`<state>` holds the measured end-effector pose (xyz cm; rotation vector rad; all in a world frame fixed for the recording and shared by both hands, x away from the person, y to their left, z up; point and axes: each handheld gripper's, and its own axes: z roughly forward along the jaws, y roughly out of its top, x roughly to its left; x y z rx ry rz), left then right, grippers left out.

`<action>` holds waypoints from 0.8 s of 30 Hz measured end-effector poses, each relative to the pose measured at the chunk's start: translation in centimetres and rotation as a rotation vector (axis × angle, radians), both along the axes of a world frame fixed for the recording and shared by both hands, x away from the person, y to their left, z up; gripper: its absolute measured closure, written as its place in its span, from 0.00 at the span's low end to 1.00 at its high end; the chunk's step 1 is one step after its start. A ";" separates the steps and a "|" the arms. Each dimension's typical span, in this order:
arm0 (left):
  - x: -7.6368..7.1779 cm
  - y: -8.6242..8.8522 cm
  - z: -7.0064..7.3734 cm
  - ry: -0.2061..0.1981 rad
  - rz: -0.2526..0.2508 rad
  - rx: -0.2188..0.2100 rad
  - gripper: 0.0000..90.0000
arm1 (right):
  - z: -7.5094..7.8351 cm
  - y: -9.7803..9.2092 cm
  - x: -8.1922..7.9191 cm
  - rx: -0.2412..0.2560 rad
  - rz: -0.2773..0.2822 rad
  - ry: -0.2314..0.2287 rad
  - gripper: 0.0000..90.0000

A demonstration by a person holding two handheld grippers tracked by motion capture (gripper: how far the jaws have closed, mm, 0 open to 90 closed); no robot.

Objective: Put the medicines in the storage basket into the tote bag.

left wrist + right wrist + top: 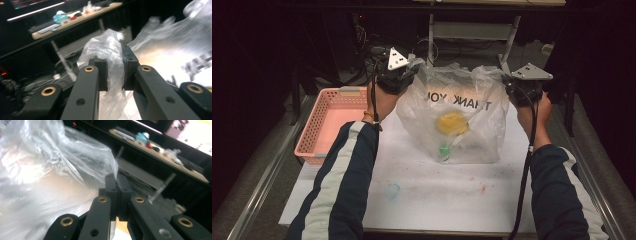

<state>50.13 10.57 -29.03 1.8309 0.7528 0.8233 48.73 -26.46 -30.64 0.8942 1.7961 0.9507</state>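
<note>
Forearms: striped sleeves enter from below.
Left claw [404, 75]: pinched on plastic bag [472, 95] handle.
Right claw [512, 87]: clamped on other handle.
Bag: held up over white worktop [437, 195], yellow item [452, 122] inside.
Nearby: pink basket [324, 125] at left.

- The high view is dim at its edges; the room behind both grippers is nearly black, while the white table [452, 195] below them is lit from above.
- Glare whitens the plastic bag [462, 115] between the left gripper [404, 75] and the right gripper [517, 90].
- In the left gripper view the bag's print right of the jaws is smeared by blur.
- In the right gripper view the shelf beyond the jaws is soft.
</note>
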 end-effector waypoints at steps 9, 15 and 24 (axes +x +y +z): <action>1.3 0.6 1.1 -0.014 0.042 0.020 0.89 | 0.2 -1.6 1.9 0.009 -0.072 0.021 1.00; 1.5 0.9 2.9 -0.044 0.051 -0.019 0.89 | 2.3 -1.8 2.4 0.017 -0.081 -0.007 1.00; 1.7 0.1 2.5 -0.019 0.061 -0.020 0.79 | 3.0 -2.3 3.2 0.026 -0.118 0.000 1.00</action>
